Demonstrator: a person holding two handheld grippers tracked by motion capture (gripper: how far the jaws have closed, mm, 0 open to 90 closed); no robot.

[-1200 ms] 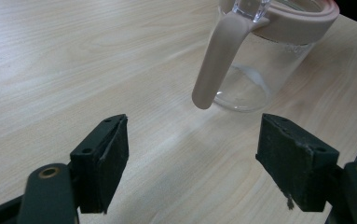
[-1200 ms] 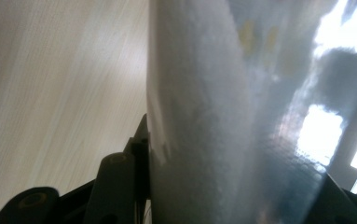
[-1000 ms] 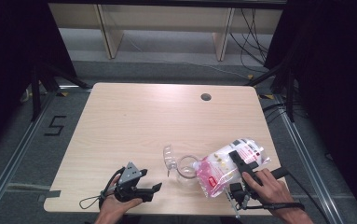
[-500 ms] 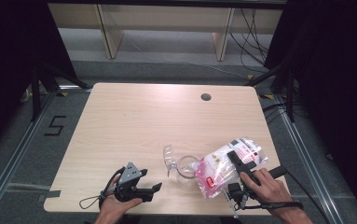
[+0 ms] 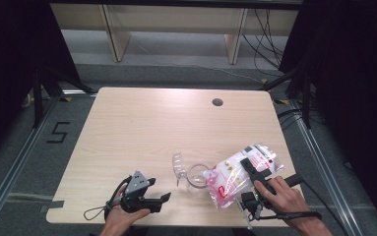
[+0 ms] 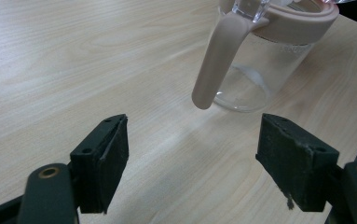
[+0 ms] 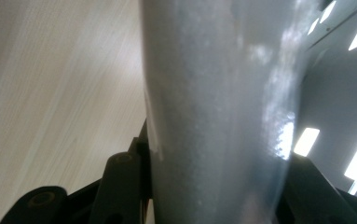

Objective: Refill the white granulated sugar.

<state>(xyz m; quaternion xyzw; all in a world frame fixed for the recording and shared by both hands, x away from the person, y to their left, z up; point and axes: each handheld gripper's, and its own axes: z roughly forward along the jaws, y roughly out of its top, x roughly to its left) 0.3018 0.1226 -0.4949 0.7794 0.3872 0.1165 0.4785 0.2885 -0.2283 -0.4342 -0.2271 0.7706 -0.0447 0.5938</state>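
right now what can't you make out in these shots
- Print on the bag: too small in the high view.
- Bag in the right gripper view: a blurred pale surface pressed close to the lens, hiding what lies past it.
- Pitcher: its top and lid are cut off by the upper edge of the left gripper view.
- Right tongs: tips lost against the bag.

On the one wooden table (image 5: 141, 128) stand one clear jug (image 5: 196, 176) with a pinkish rim and handle, and one clear lid (image 5: 178, 167) beside it. One plastic bag (image 5: 230, 177) with pink print lies there too. Two grippers are present: the left gripper (image 5: 159, 199) and the right gripper (image 5: 256, 169). The tabletop has one round hole (image 5: 217, 102).
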